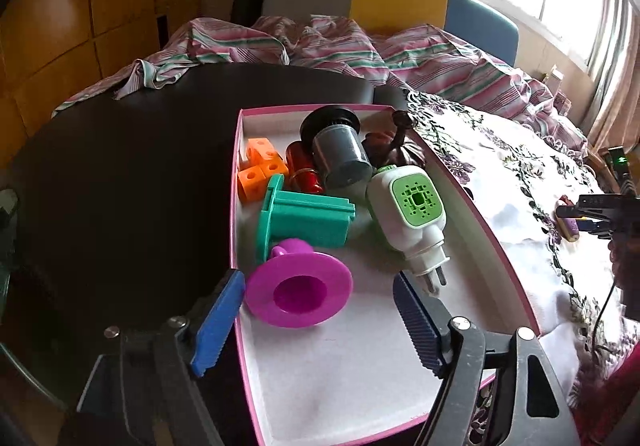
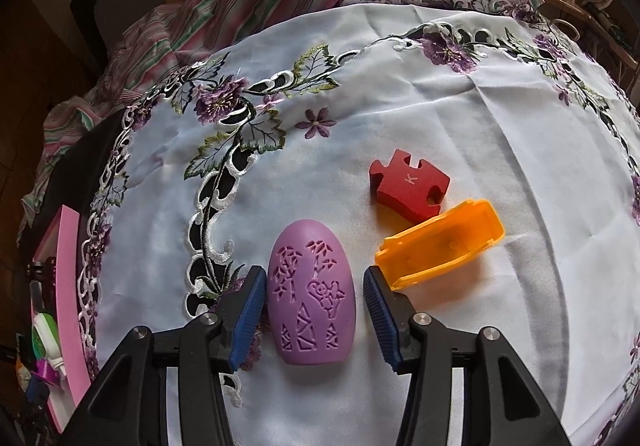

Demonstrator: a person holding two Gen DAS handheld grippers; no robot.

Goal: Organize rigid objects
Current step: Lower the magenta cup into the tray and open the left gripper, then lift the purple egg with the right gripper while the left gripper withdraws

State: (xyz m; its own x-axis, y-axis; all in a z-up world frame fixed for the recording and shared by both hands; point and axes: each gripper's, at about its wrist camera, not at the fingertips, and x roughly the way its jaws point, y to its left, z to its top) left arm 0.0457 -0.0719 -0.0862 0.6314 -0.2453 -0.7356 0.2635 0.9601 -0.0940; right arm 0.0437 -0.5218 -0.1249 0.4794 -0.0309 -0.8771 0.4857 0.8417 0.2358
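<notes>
In the left wrist view a pink-edged white box point(image 1: 472, 205) holds a magenta funnel-shaped piece point(image 1: 298, 288), a teal block point(image 1: 304, 219), orange cubes point(image 1: 260, 169), a red cylinder point(image 1: 304, 165), a grey cylinder point(image 1: 340, 157) and a white-green plug-in device point(image 1: 412, 213). My left gripper point(image 1: 316, 322) is open over the box, its jaws on either side of the magenta piece. In the right wrist view my right gripper point(image 2: 314, 310) is open around a purple egg-shaped object point(image 2: 310, 294) lying on the tablecloth. A red puzzle block point(image 2: 408, 185) and an orange open case point(image 2: 440, 242) lie to its right.
The embroidered white tablecloth point(image 2: 400, 105) covers the right part of a dark table point(image 1: 132, 173). A striped cloth point(image 1: 320, 45) is bunched at the far edge. The box edge point(image 2: 66, 286) shows at the left of the right wrist view. The right gripper point(image 1: 600, 213) shows at the left wrist view's right edge.
</notes>
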